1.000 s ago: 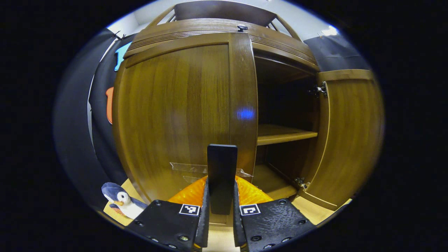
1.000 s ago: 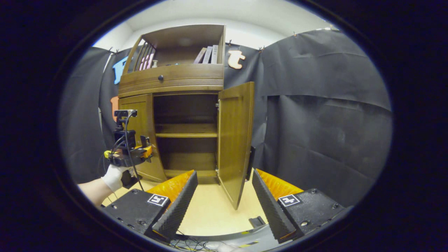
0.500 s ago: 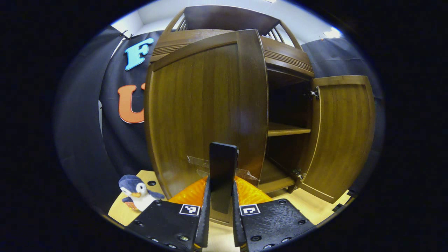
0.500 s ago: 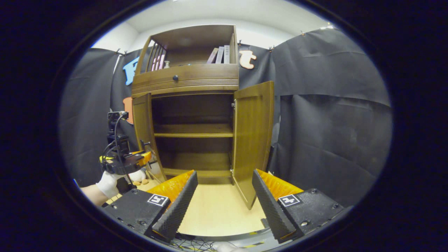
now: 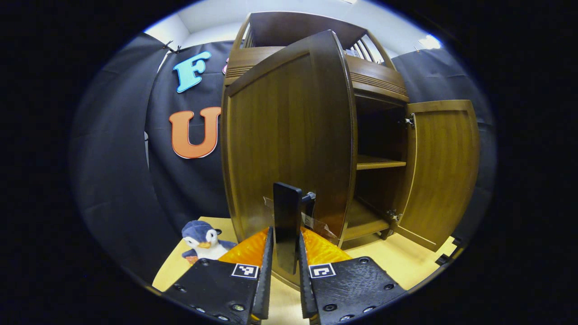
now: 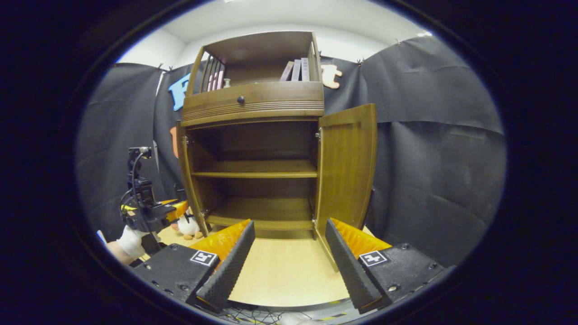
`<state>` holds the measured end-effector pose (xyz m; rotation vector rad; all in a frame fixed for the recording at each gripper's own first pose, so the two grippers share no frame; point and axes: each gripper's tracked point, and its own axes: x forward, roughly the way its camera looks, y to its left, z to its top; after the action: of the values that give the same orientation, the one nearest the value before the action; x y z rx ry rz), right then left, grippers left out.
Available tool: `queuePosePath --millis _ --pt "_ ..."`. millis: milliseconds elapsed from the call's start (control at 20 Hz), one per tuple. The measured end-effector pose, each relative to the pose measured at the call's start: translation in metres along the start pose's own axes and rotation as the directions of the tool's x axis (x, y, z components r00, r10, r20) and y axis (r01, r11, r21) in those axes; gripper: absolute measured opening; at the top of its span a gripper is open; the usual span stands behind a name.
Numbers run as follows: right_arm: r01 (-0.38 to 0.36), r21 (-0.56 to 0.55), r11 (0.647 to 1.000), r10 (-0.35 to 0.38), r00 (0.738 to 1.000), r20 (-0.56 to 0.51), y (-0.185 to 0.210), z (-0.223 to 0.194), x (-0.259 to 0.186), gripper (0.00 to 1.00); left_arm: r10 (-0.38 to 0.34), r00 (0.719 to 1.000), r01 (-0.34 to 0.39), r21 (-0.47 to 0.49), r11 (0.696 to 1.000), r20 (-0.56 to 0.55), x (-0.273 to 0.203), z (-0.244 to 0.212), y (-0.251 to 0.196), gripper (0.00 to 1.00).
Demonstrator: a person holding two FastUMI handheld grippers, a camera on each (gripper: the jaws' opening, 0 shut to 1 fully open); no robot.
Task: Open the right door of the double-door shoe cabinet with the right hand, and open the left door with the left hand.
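The wooden shoe cabinet stands with both doors swung out. The right door hangs wide, the left door well out from the frame. The left gripper clamps the left door's dark handle. The right gripper hovers with fingers apart, gripping nothing. A toy penguin sits on the floor nearby.
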<state>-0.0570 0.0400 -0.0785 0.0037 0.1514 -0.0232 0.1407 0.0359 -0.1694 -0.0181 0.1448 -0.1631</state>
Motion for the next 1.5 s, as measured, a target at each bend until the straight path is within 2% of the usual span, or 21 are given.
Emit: queuePosePath --millis 250,300,350,450,550,750,800,850,900,950,1000,1050,1100,1400,1450,1500 --pt "-0.022 0.006 1.0 0.022 1.0 -0.007 0.009 -0.003 0.004 0.99 0.042 0.999 -0.042 0.033 0.999 0.0 -0.013 -0.002 0.026 0.26" --pt "-0.026 0.005 1.0 0.026 1.0 -0.009 0.011 -0.003 0.005 0.99 0.043 0.999 -0.043 0.041 0.998 0.004 -0.016 -0.001 0.03 0.35" --pt "-0.03 0.004 1.0 0.03 0.999 -0.011 0.013 -0.004 0.007 0.99 0.04 0.999 -0.041 0.047 0.998 0.008 -0.017 -0.001 0.033 0.26" --pt "-0.038 0.004 0.999 0.038 0.999 -0.015 0.018 -0.006 0.009 0.99 0.057 0.998 -0.057 0.046 0.997 0.007 -0.024 0.0 0.042 0.26" --pt "-0.049 0.005 0.999 0.049 0.999 -0.017 0.022 -0.007 0.01 0.99 0.071 0.997 -0.072 0.036 0.997 0.016 -0.026 0.0 0.05 0.09" --pt "-0.067 0.0 0.998 0.067 0.997 -0.027 0.03 -0.01 0.015 0.99 0.098 0.995 -0.1 0.059 0.993 0.026 -0.032 0.0 0.077 0.09" --pt "-0.071 -0.001 0.998 0.071 0.997 -0.027 0.031 -0.01 0.015 0.99 0.125 0.992 -0.125 0.032 0.992 0.014 -0.031 -0.004 0.09 0.09" --pt "-0.073 0.0 0.997 0.073 0.997 -0.027 0.032 -0.009 0.016 0.99 0.133 0.991 -0.133 0.011 0.991 0.016 -0.036 -0.004 0.102 0.0" --pt "-0.076 0.001 0.997 0.076 0.997 -0.027 0.033 -0.008 0.017 0.99 0.108 0.994 -0.108 -0.026 0.994 0.027 -0.036 -0.003 0.107 0.09" --pt "-0.077 0.001 0.997 0.077 0.997 -0.026 0.034 -0.008 0.017 0.99 0.091 0.995 -0.089 -0.046 0.995 0.033 -0.037 -0.003 0.113 0.0" --pt "-0.079 0.0 0.997 0.079 0.996 -0.027 0.034 -0.009 0.019 0.99 0.064 0.997 -0.061 -0.052 0.997 0.045 -0.036 -0.002 0.117 0.0" --pt "-0.08 -0.001 0.997 0.08 0.996 -0.029 0.035 -0.009 0.02 0.99 0.044 0.998 -0.042 -0.042 0.998 0.053 -0.036 -0.001 0.119 0.08" --pt "-0.082 -0.002 0.997 0.081 0.996 -0.031 0.036 -0.01 0.022 0.99 0.026 0.998 -0.024 -0.031 0.999 0.057 -0.036 -0.003 0.123 0.0" --pt "-0.093 0.001 0.996 0.093 0.994 -0.049 0.038 -0.015 0.026 0.99 -0.047 0.997 0.049 -0.02 0.999 0.067 -0.033 -0.002 0.141 0.0" --pt "-0.095 -0.001 0.995 0.095 0.994 -0.049 0.039 -0.015 0.027 0.99 -0.061 0.996 0.062 -0.021 0.998 0.068 -0.032 -0.003 0.144 0.08" --pt "-0.098 -0.004 0.995 0.097 0.994 -0.049 0.04 -0.015 0.028 1.0 -0.074 0.995 0.076 -0.023 0.997 0.073 -0.032 -0.003 0.147 0.0"
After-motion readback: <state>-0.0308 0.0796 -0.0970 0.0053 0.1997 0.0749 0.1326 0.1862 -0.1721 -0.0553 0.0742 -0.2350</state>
